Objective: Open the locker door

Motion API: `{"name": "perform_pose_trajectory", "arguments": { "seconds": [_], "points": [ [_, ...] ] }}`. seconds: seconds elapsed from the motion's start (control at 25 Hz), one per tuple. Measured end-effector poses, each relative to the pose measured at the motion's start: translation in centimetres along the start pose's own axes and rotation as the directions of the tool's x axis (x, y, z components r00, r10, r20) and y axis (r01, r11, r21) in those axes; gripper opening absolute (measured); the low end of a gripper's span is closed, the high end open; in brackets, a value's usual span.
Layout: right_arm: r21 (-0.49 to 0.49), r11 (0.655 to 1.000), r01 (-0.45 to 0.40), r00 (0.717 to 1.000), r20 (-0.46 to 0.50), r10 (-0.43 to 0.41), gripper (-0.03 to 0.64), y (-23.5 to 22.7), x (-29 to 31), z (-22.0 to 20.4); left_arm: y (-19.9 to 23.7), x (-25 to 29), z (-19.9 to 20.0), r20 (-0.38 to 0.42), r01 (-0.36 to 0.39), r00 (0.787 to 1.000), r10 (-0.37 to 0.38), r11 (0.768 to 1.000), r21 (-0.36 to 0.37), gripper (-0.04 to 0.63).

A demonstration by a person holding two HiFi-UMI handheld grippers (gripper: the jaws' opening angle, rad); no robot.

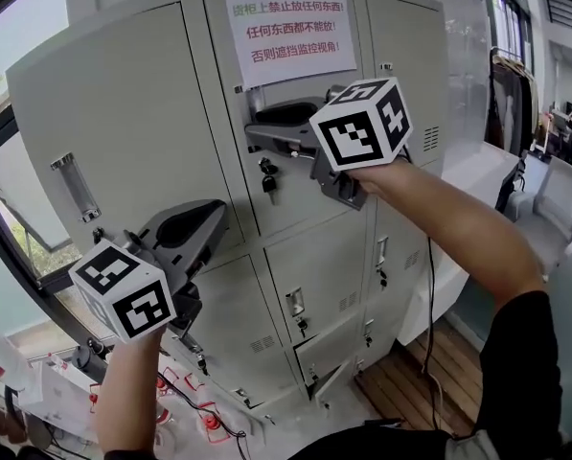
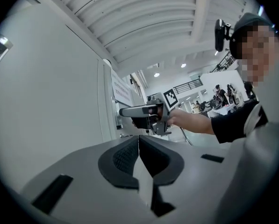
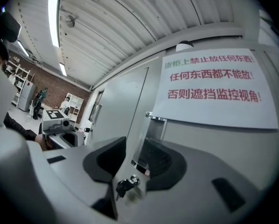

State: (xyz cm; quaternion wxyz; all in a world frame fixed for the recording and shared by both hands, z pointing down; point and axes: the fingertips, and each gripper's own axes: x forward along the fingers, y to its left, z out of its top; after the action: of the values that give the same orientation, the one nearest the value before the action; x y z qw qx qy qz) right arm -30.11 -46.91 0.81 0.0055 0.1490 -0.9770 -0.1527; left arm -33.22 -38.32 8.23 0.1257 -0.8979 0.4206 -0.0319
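Observation:
A grey locker bank fills the head view. Its top middle door carries a white paper sign with red print and has a key in its lock. My right gripper is level at that door's left edge, just above the key. In the right gripper view the right gripper stands open, with the door's edge and handle recess showing in the gap and the key below. I cannot tell whether the door is ajar. My left gripper hangs lower left, shut and empty, close to the locker face.
The neighbouring door has a metal handle. Smaller lockers with keys lie below. A window is at the left, clutter with red parts at the bottom left, a wooden floor and a white counter at the right.

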Motion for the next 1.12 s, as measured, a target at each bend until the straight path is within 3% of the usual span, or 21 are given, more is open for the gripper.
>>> {"name": "perform_pose_trajectory", "arguments": {
  "seconds": [0.44,0.84,0.96,1.12],
  "points": [
    [0.023,1.0,0.006,1.0,-0.026,-0.006,0.12,-1.4,1.2,-0.2,-1.8,0.6,-1.8,-0.035,0.048,0.998,-0.049,0.999,-0.017,0.015],
    [0.006,0.999,0.052,0.998,-0.04,-0.052,0.117,-1.2,1.9,-0.2,-1.6,0.2,-2.1,-0.01,0.052,0.999,-0.053,0.998,-0.035,0.015],
    [0.006,0.996,0.089,0.995,-0.05,-0.089,0.047,-2.0,1.9,-0.2,-1.9,0.5,-2.2,-0.005,0.063,0.998,-0.064,0.997,-0.038,0.015],
    [0.041,0.996,0.081,0.996,-0.043,-0.079,0.037,-2.3,1.8,-0.1,-2.4,0.7,-2.2,-0.001,0.074,0.997,-0.074,0.996,-0.044,0.015]
  ]
}}
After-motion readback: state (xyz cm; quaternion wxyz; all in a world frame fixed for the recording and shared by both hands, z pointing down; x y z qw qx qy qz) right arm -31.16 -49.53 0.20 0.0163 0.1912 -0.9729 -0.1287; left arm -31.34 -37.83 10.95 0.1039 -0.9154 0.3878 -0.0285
